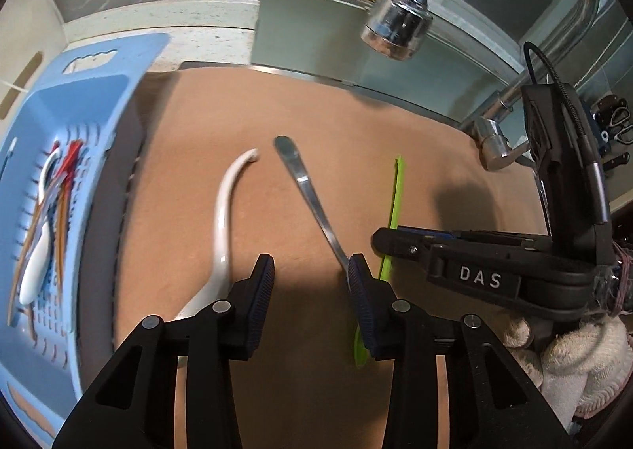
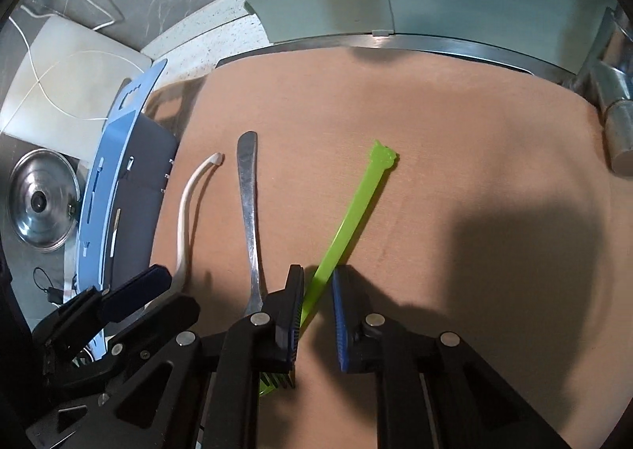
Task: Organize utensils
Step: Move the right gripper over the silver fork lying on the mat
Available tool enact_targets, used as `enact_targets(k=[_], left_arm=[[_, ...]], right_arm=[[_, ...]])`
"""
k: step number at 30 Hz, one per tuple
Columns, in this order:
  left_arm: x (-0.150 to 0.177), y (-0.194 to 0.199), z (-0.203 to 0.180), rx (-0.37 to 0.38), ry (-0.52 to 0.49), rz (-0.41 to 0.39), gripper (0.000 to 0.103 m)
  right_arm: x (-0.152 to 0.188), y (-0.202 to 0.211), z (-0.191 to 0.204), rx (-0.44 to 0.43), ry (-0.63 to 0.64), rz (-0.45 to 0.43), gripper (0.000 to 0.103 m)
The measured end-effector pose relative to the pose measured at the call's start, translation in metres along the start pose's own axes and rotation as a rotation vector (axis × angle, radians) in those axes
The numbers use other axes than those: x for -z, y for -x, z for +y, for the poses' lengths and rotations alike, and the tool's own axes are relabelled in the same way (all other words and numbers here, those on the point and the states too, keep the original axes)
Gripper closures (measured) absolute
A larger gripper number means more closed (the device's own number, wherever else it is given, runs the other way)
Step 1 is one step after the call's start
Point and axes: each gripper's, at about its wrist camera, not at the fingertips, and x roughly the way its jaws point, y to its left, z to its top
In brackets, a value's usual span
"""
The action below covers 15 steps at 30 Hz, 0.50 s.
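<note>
3 utensils lie on the brown board (image 2: 435, 172): a white spoon (image 1: 223, 219) nearest the blue basket (image 1: 99, 101), a metal spoon (image 1: 304, 188) beside it, a green fork (image 2: 348, 211) farthest from the basket; the right gripper (image 2: 316, 283) stands narrow, its jaws straddling the fork's handle, contact unclear; the left gripper (image 1: 310, 271) stands half-wide, nothing between its jaws, between the white and metal spoons.
</note>
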Motion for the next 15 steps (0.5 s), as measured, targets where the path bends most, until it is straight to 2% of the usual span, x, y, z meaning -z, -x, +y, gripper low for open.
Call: enact_targets(k=[8, 15], left_arm=[[-0.013, -0.028, -0.015, -0.001, 0.004, 0.071, 0.066], [-0.02, -0.049, -0.027, -0.043, 0.004, 0.118, 0.068]], right_arm=[[0.006, 0.01, -0.02, -0.025, -0.04, 0.005, 0.09], [0.012, 0.014, -0.03, -0.054, -0.067, 0.0, 0.089]])
